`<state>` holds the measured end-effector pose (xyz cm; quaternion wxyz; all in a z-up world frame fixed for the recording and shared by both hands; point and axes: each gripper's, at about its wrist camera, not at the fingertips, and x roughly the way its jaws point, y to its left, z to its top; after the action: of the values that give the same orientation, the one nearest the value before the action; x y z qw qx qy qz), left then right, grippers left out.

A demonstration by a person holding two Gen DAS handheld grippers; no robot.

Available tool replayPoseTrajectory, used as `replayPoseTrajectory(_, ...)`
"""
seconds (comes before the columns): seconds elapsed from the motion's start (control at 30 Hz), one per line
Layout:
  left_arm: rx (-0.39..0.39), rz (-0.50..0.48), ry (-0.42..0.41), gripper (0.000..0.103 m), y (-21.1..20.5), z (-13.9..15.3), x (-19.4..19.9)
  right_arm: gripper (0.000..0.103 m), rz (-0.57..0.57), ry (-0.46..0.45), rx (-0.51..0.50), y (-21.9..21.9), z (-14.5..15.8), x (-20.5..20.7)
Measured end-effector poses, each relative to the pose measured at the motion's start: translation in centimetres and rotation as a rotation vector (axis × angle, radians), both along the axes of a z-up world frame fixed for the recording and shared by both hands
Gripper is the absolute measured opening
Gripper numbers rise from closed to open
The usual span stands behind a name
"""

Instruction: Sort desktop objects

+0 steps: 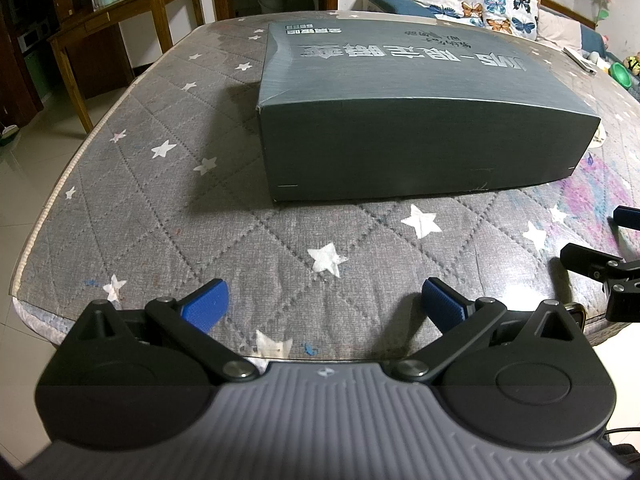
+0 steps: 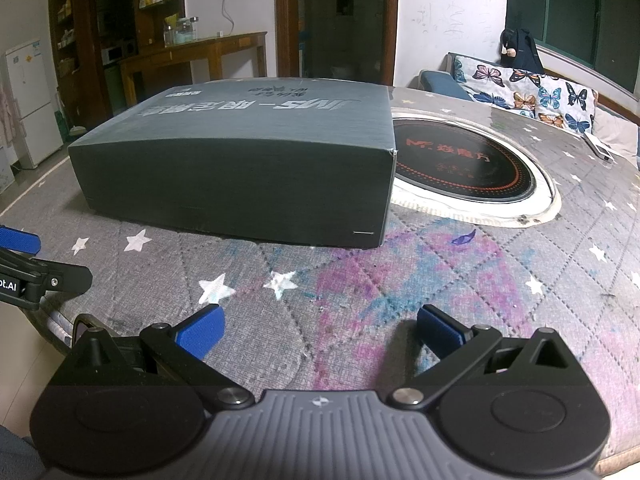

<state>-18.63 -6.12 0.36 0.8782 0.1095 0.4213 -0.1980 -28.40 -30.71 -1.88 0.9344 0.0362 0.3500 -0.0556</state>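
A large dark grey-green cardboard box [image 1: 408, 120] with silver lettering on its lid lies closed on the round table, seen also in the right wrist view as the box [image 2: 240, 168]. My left gripper [image 1: 324, 306] hovers over the table's near edge, short of the box, open with nothing between its blue pads. My right gripper [image 2: 318, 330] stands open too, empty, over the pink-stained cloth in front of the box's right corner. Each gripper shows at the edge of the other's view: the right one [image 1: 600, 260], the left one [image 2: 24, 264].
A grey quilted cloth with white stars [image 1: 180, 200] under glass covers the table. A round black induction hob [image 2: 464, 164] is set in the table behind the box. A white remote [image 2: 600, 148] lies at the far right. A sofa with butterfly cushions [image 2: 532, 96] and a wooden desk [image 1: 120, 12] stand beyond.
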Motion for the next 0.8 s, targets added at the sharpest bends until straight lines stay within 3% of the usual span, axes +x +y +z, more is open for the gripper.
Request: replayPoseTrajectory(0.8,0.001,0.000,0.000,0.103,0.01,-0.15,-0.05,0.103,0.000,0.000,0.000,0.02,-0.11,-0.04)
